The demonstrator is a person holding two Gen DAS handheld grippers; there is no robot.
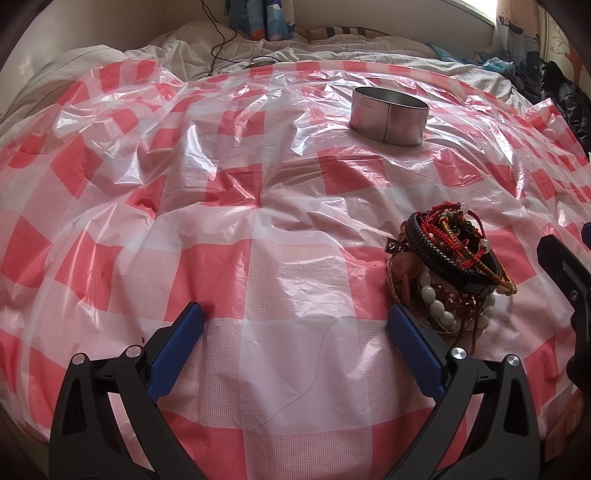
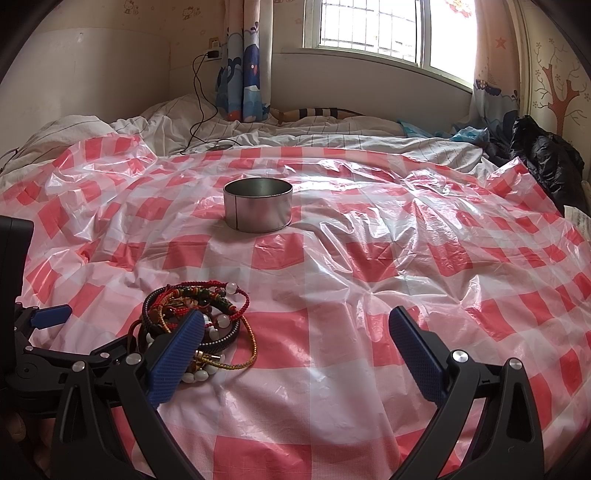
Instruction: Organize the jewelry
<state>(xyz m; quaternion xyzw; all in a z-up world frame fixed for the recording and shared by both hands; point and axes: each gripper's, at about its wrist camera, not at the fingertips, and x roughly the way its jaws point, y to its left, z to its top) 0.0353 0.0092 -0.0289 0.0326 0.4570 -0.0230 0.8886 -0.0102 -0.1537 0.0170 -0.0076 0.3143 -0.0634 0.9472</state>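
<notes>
Both grippers' fingers [image 1: 413,347] spread wide, empty, bracelet pile [image 2: 195,325] partly hidden behind right finger [image 2: 177,358]

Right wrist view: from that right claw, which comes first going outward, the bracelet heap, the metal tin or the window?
1. Tangled heap of beaded and braided bracelets, touching the right claw's left finger.
2. Round silver metal tin, farther up the red-checked plastic sheet, centre-left.
3. Barred window, on the far wall.
</notes>
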